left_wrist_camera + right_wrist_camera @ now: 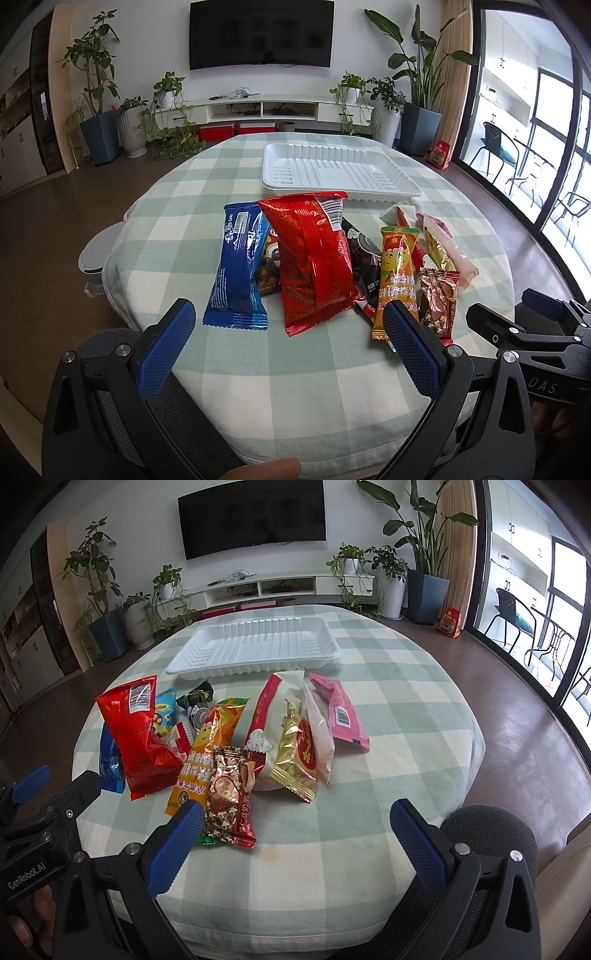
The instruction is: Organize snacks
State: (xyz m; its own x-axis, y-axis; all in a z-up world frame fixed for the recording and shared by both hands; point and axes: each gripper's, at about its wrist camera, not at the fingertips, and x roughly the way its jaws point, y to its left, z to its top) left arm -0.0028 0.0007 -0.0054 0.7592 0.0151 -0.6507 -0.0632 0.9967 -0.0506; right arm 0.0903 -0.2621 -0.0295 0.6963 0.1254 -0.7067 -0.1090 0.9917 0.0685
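A heap of snack packets lies mid-table: a blue packet (238, 267), a big red bag (314, 258), an orange bar (397, 273), a brown-red candy packet (439, 301), a gold packet (297, 755) and a pink packet (341, 710). Behind them sits a white ribbed tray (334, 168) with nothing in it. My left gripper (288, 314) hovers open near the table's front edge, just short of the blue and red packets. My right gripper (295, 812) is open too, in front of the candy packet (229, 797). Neither holds anything.
The table (388, 738) wears a green-and-white checked cloth. A grey chair back (487, 830) stands at the near edge. Beyond the table are a TV (260, 33), a low white cabinet, potted plants and glass doors on the right. The other gripper shows at each view's side.
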